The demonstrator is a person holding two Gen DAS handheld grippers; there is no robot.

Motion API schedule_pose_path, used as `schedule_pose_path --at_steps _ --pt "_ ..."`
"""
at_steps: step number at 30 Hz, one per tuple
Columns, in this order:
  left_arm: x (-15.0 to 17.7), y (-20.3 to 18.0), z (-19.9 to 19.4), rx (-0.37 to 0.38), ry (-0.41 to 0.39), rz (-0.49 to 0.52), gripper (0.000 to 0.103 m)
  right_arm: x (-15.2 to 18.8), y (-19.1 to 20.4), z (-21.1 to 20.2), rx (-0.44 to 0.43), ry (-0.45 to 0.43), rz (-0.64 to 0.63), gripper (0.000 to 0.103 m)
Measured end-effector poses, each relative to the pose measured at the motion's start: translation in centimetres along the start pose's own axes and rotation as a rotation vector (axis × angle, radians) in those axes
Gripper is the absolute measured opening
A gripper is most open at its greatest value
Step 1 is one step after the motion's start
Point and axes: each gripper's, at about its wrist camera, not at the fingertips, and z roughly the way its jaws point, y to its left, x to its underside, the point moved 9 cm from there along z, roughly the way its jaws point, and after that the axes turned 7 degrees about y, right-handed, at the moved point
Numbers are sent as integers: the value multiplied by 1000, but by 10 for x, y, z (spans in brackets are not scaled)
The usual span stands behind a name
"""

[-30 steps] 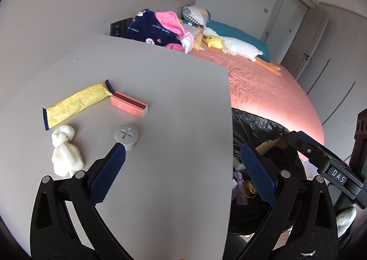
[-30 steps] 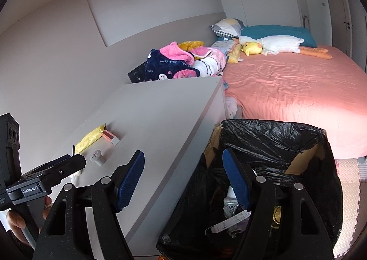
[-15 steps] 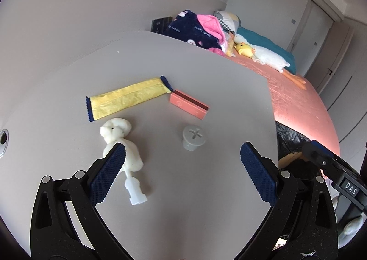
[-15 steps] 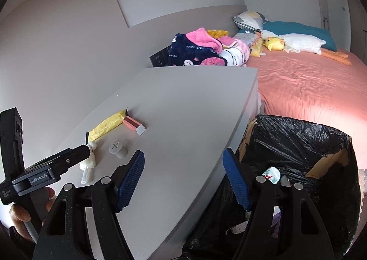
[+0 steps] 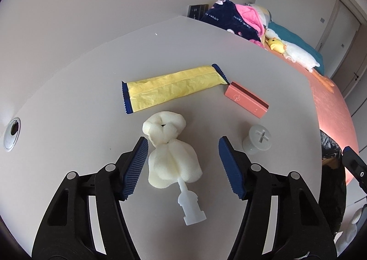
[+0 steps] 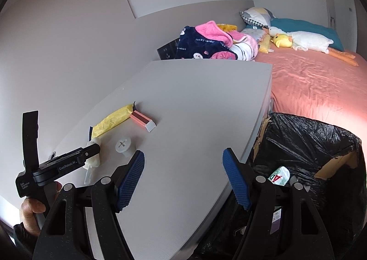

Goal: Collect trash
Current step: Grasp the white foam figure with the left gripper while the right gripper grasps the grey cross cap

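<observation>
On the grey table (image 5: 91,58) lie a cream foam wrap with a white plastic nozzle (image 5: 172,159), a yellow wrapper with blue ends (image 5: 174,86), a small pink box (image 5: 246,99) and a grey plastic cap (image 5: 257,139). My left gripper (image 5: 182,166) is open, its jaws on either side of the foam wrap, not touching it. My right gripper (image 6: 183,179) is open and empty over the table's near edge. The black bin bag (image 6: 321,145) stands to its right with trash inside. The wrapper (image 6: 112,120), box (image 6: 142,121) and cap (image 6: 123,145) also show in the right wrist view.
A round metal grommet (image 5: 11,132) sits in the table at the left. A bed with a pink sheet (image 6: 321,81), piled clothes (image 6: 206,42) and a plush goose (image 6: 305,40) lies beyond the table. The left gripper's body (image 6: 57,163) shows at the left of the right wrist view.
My left gripper has moved left and down over the table, and the foam wrap now lies between its jaws. My right gripper has swung left from the bin towards the table.
</observation>
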Motion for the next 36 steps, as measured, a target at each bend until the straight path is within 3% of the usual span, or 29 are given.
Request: schedule_pose_path --at_steps 6,12,18,24,36 --pt "4 6 13 -37 50 5 47 -3 17 10 -12 13 -28 71" --pt "6 11 10 -37 36 -4 37 -6 32 24 -23 39 -50 71" --pt "6 21 -1 48 -11 -84 34 -7 46 40 -36 72 -68 71" --pt "1 33 -14 41 -76 -120 33 -4 64 61 -35 112 -105 71" --pt "-4 57 -15 29 -85 -186 33 -1 90 98 16 162 -162 71"
